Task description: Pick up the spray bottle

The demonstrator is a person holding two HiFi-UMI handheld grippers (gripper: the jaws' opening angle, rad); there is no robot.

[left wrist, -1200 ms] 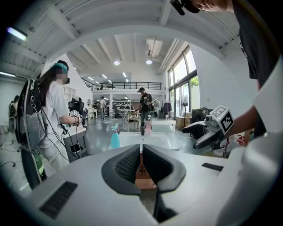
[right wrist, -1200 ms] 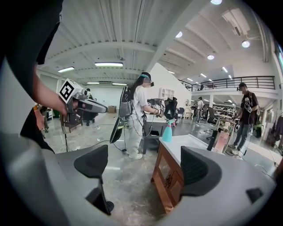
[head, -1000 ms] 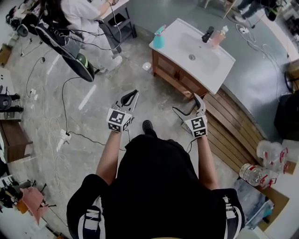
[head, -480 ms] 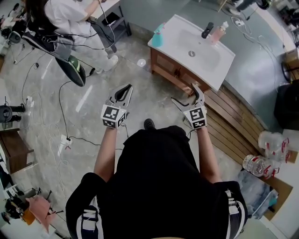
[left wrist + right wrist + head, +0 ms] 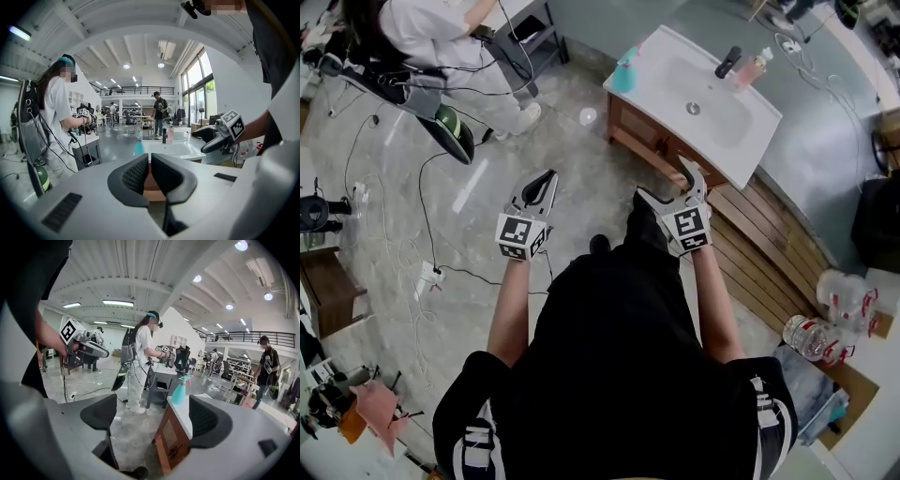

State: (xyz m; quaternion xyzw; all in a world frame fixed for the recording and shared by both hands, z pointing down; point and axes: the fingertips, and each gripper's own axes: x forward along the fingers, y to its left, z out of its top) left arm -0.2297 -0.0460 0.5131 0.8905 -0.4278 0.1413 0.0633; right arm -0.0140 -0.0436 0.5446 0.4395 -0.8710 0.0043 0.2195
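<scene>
The teal spray bottle stands upright on the near left corner of the white vanity top. It also shows far off in the left gripper view and in the right gripper view. My right gripper hangs in the air just short of the wooden vanity front. Its jaws are wide and closing a little, with nothing between them. My left gripper is held over the floor to the left, well away from the bottle. Its jaws are shut and hold nothing.
A black faucet and a pink bottle stand at the back of the sink. A seated person and a dark stand are at the far left. Cables trail over the floor. Wooden decking and bottled water lie to the right.
Both grippers have moved forward toward the vanity, which now lies closer to the right gripper. The person's leg has stepped forward between the grippers.
</scene>
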